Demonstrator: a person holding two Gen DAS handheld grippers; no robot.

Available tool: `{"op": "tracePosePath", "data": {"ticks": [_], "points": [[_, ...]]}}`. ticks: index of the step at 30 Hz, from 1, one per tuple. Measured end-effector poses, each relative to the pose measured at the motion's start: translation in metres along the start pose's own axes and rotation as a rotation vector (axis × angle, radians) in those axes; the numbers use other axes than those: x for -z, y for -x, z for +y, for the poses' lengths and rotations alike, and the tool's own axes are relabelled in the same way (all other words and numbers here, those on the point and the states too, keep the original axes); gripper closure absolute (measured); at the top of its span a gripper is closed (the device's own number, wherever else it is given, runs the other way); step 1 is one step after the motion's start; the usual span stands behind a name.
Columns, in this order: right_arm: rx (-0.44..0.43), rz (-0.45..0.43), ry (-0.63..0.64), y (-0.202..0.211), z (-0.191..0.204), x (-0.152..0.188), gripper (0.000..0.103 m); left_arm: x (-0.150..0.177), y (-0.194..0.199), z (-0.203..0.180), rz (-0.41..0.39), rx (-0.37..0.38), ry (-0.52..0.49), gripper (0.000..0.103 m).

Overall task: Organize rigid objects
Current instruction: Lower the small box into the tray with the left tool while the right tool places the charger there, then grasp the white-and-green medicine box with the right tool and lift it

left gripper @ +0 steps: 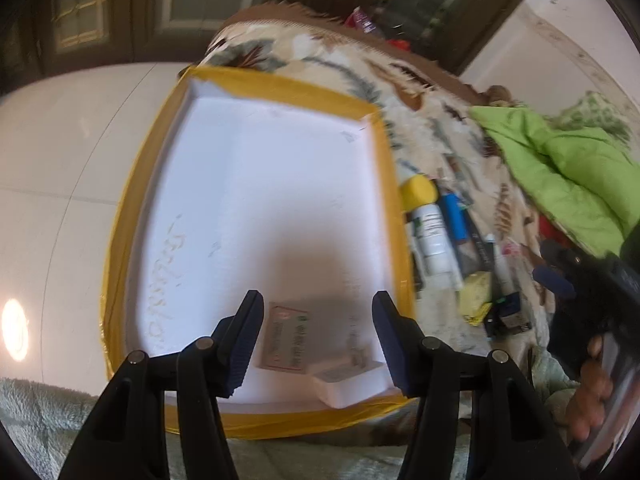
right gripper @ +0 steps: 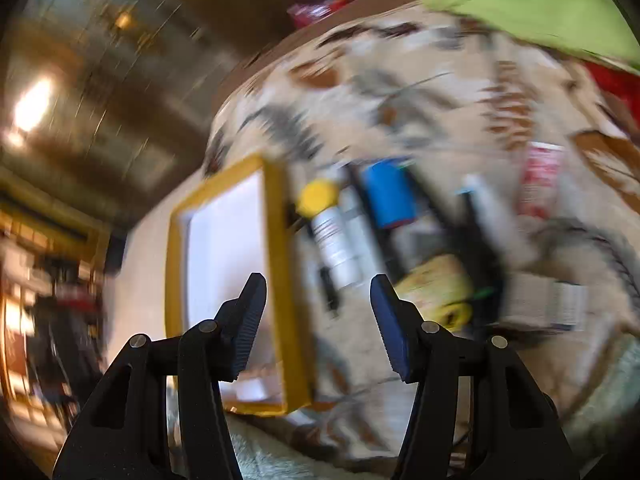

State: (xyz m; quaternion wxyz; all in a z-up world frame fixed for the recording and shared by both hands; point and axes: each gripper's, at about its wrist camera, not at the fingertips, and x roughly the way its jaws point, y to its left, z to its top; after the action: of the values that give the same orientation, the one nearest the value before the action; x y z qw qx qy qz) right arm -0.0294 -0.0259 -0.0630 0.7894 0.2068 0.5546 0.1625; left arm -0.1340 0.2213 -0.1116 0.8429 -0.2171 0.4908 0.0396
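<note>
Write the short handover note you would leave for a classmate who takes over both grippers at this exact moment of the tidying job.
Left gripper: open, empty, over the near end of the white foam box with the yellow taped rim.
Right gripper: open, empty, over the blanket by the box's rim; that view is blurred.
In the box: a small labelled carton and a white piece beside it.
Still out on the patterned blanket, right of the box: yellow-capped white bottle, blue-capped tube, pens, a yellow packet and other small items.
Done: the carton and white piece are in. Left: the row on the blanket.
</note>
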Motion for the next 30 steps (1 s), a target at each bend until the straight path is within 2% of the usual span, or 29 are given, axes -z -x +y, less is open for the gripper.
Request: {"op": "tracePosePath", "data": {"ticks": [4, 8, 10, 15, 20, 25, 26, 30], "points": [[0.108, -0.034, -0.034, 0.017, -0.024, -0.008, 0.048, 0.003, 0.005, -0.014, -0.028, 0.034, -0.048, 0.046], [0.291, -0.017, -0.03, 0.026, -0.05, -0.01, 0.048, 0.005, 0.008, -0.023, -0.047, 0.038, -0.089, 0.046], [0.343, 0.018, -0.074, 0.025, -0.069, -0.011, 0.048, 0.006, 0.009, -0.025, -0.054, 0.032, -0.105, 0.046], [0.366, 0.044, -0.256, 0.025, -0.114, -0.011, 0.048, 0.007, 0.008, -0.027, -0.053, 0.027, -0.12, 0.046], [0.404, 0.064, -0.287, 0.027, -0.122, -0.005, 0.048, 0.009, 0.007, -0.028, -0.052, 0.025, -0.127, 0.046], [0.447, 0.105, -0.388, 0.018, -0.146, 0.0, 0.048, 0.01, 0.006, -0.029, -0.05, 0.024, -0.134, 0.046], [0.43, 0.124, -0.421, 0.016, -0.153, 0.002, 0.048, 0.01, 0.006, -0.029, -0.049, 0.024, -0.136, 0.046], [0.269, 0.155, -0.445, 0.008, -0.148, 0.008, 0.048, 0.011, 0.006, -0.031, -0.048, 0.018, -0.148, 0.046]]}}
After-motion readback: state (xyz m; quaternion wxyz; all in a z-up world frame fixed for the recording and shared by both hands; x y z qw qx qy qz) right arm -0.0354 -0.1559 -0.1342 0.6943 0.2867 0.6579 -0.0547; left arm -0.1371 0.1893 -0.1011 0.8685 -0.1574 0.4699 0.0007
